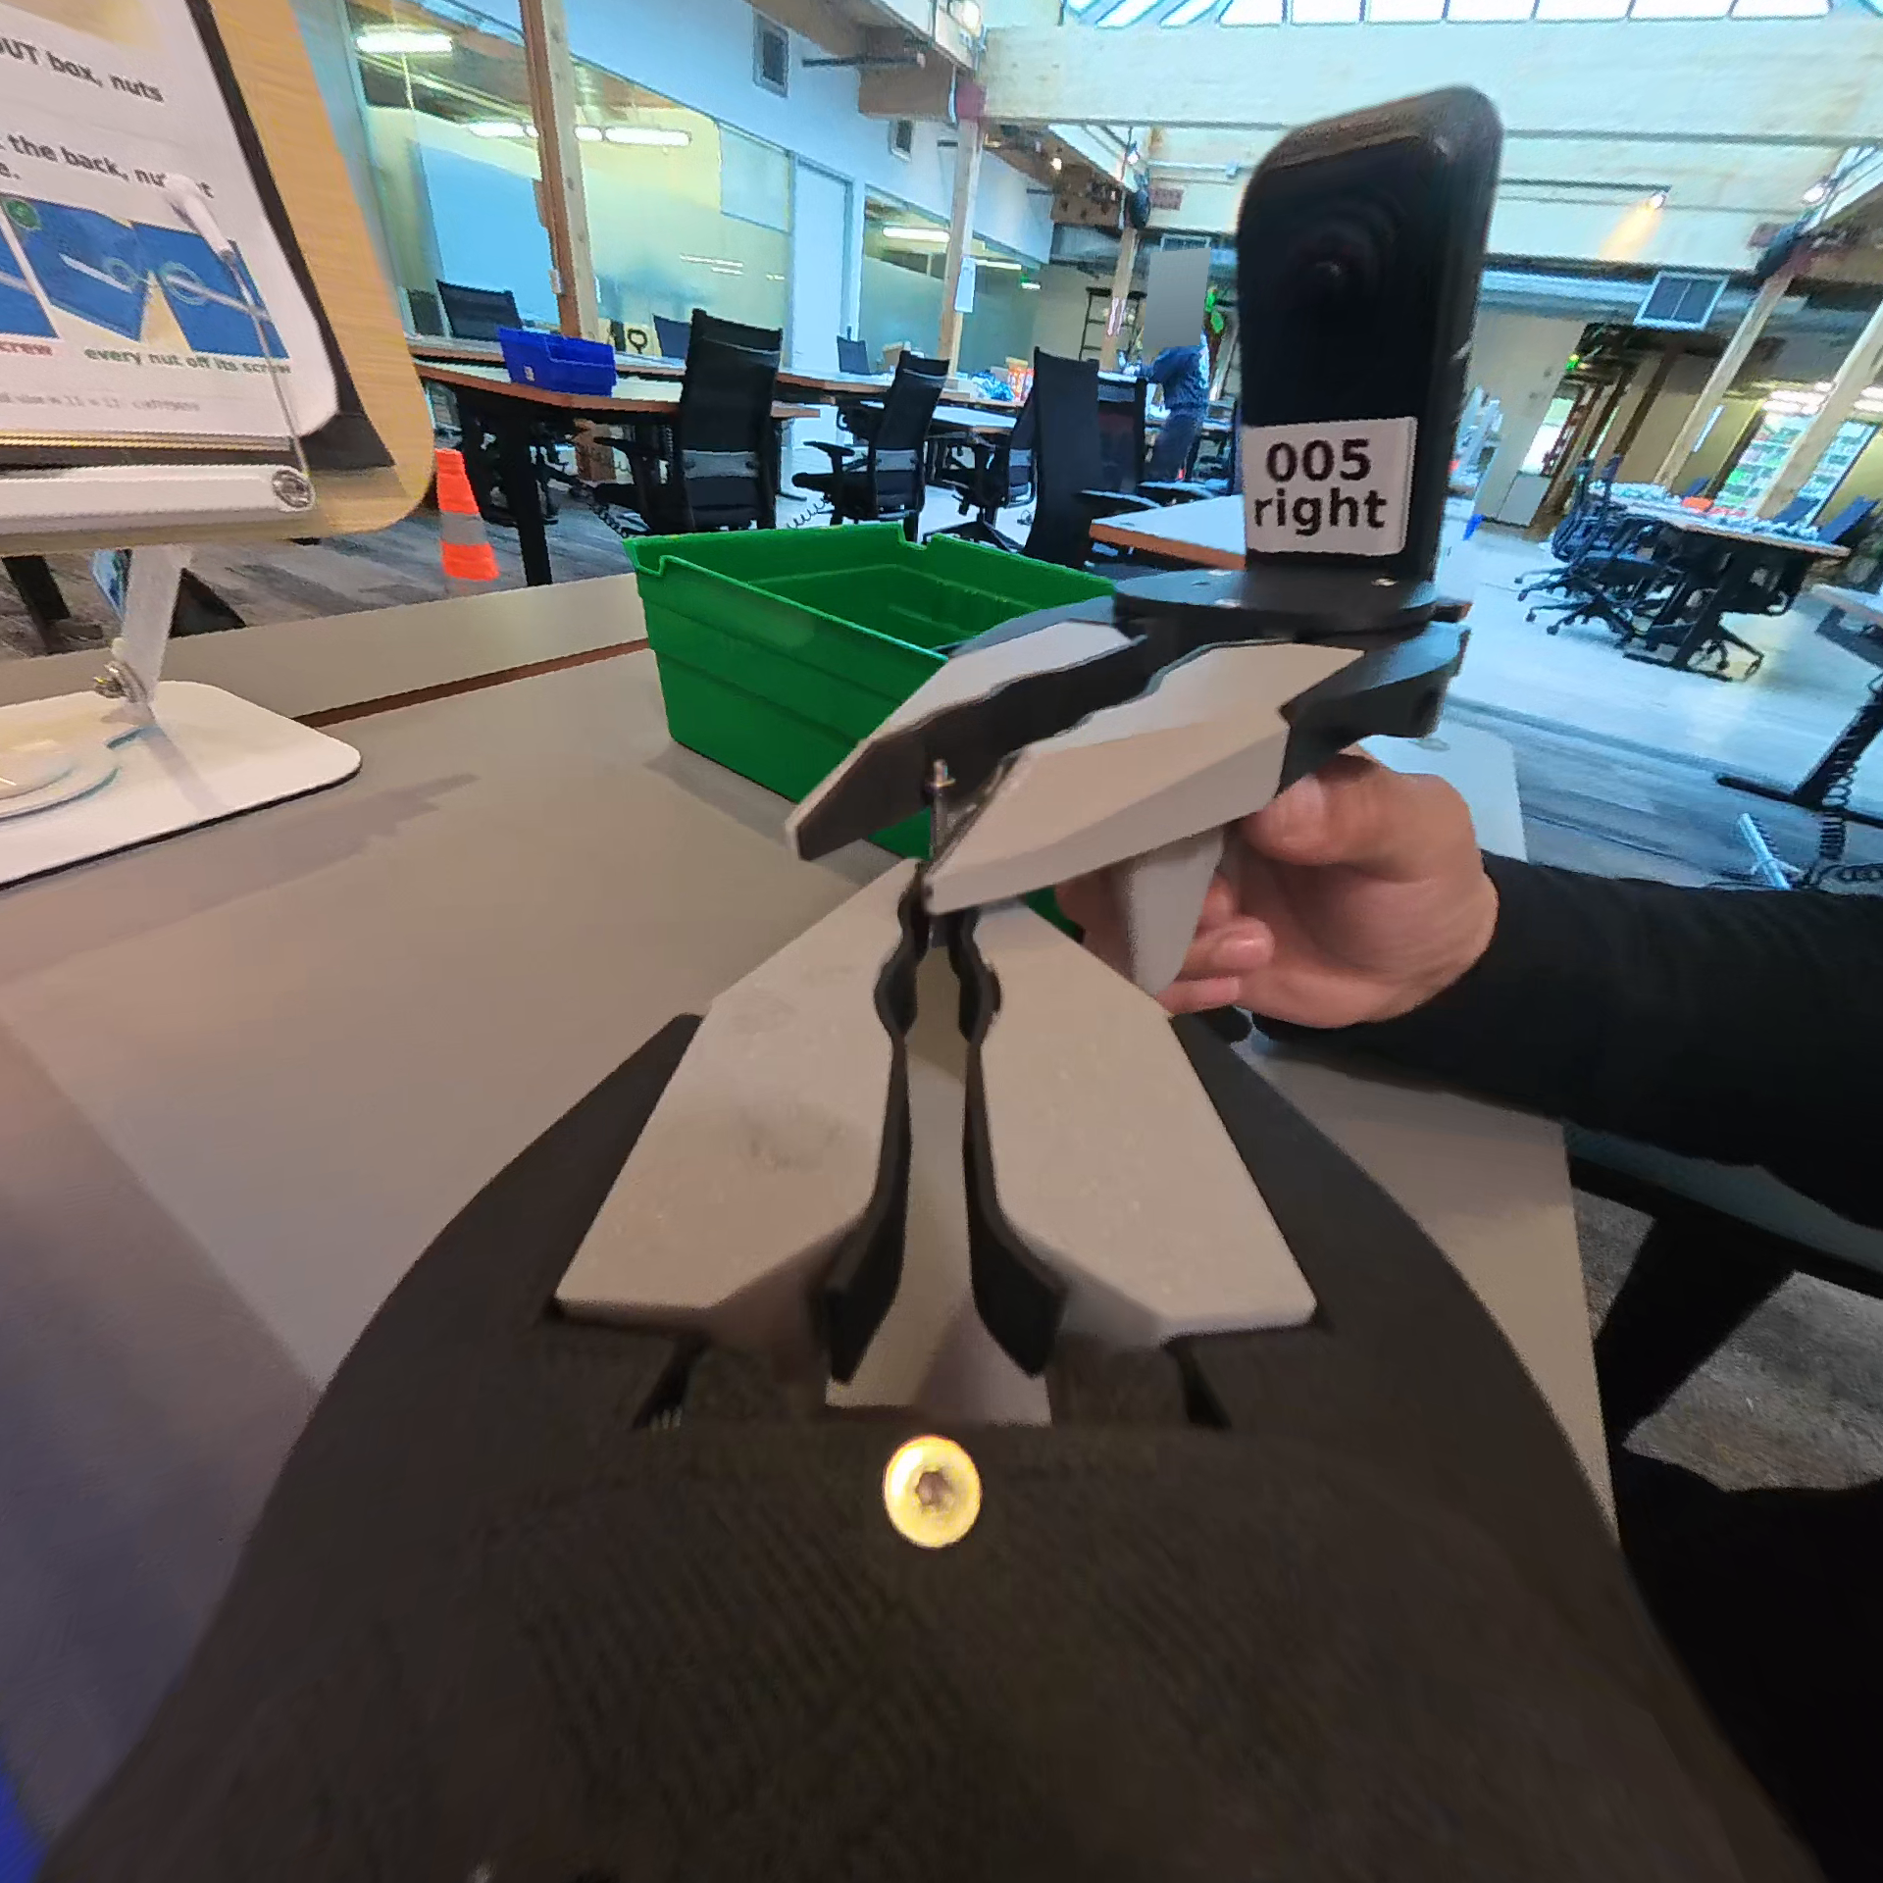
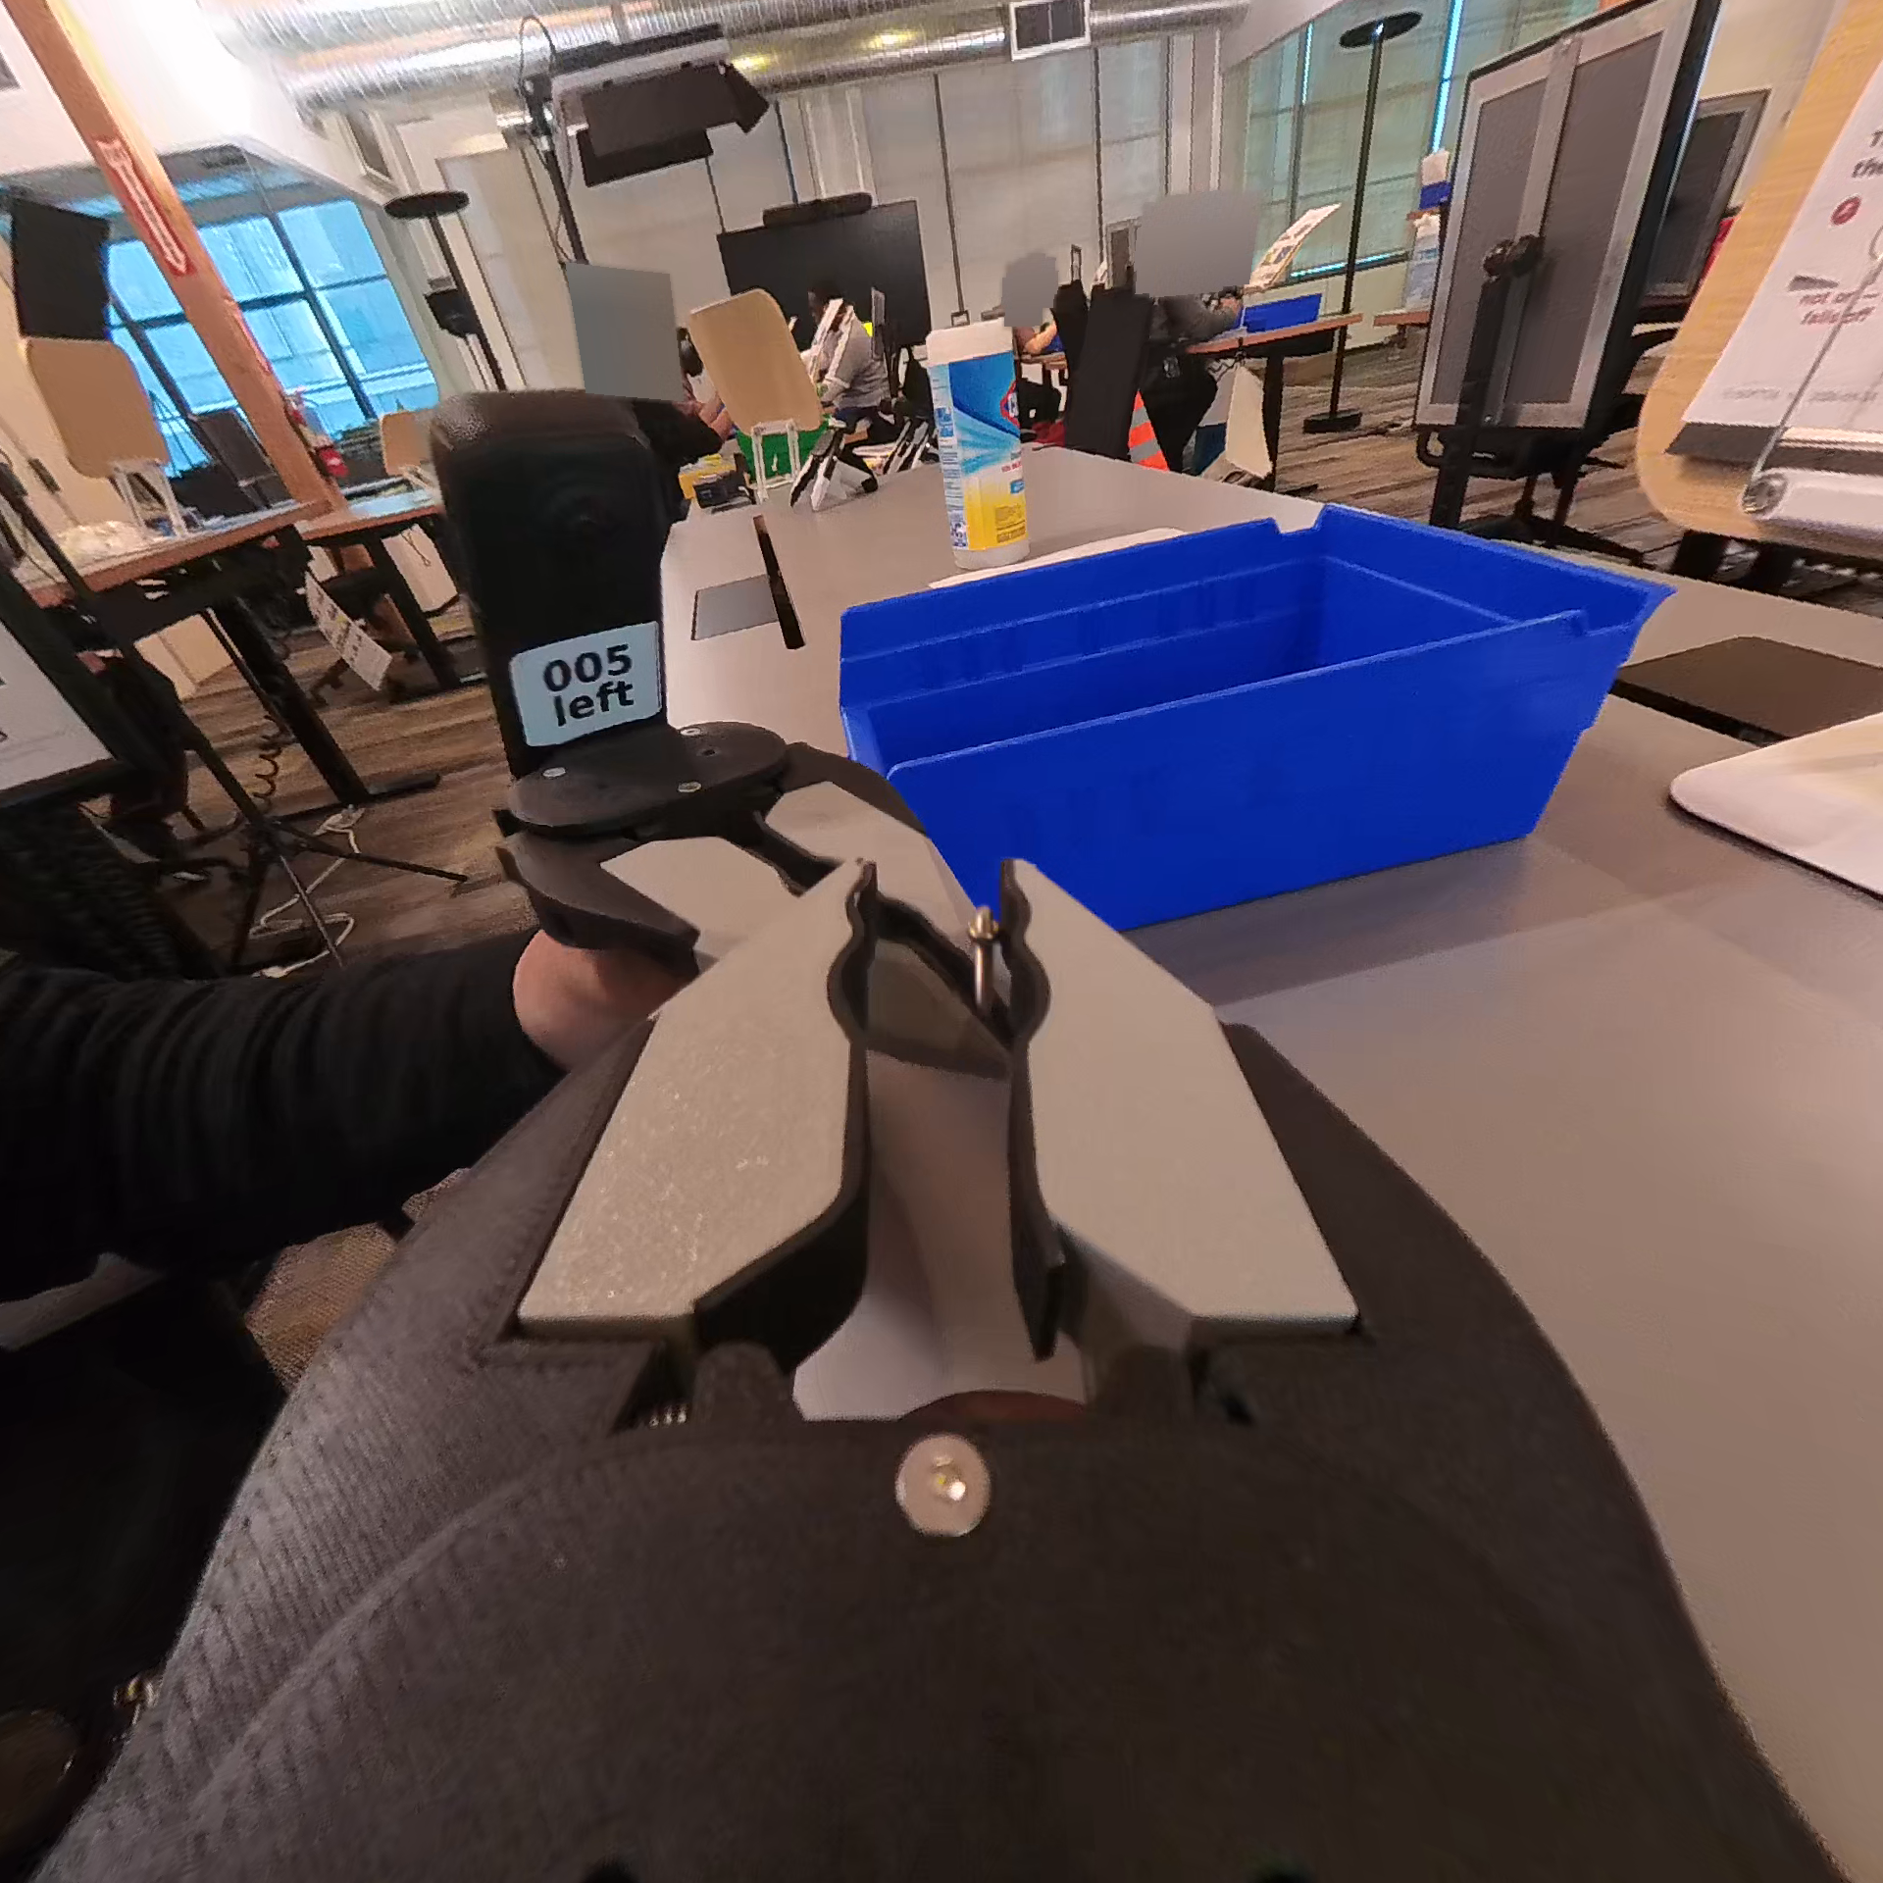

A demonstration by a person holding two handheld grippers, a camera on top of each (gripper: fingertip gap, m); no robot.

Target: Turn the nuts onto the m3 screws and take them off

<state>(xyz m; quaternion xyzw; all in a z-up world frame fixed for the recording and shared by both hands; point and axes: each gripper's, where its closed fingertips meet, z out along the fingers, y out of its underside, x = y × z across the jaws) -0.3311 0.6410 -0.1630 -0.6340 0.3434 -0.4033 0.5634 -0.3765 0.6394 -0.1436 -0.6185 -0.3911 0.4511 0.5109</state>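
Up off the grey bench (image 2: 1528, 1172), left gripper (image 1: 929, 907) is closed on the small steel screw's (image 2: 983, 963) bottom; right gripper (image 2: 935, 897) sits ajar around its top.

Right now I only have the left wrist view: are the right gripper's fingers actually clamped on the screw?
Observer: No. In the right wrist view the right gripper has its fingers apart, with the screw upright beside the finger on the picture's right.
Operator: Then what carries it?
Observer: It looks like the left gripper. Its tips reach in from the left between those fingers, at the screw's lower end.
Operator: Anything past the grippers on that side?
Observer: A blue bin stands on the table just beyond them.
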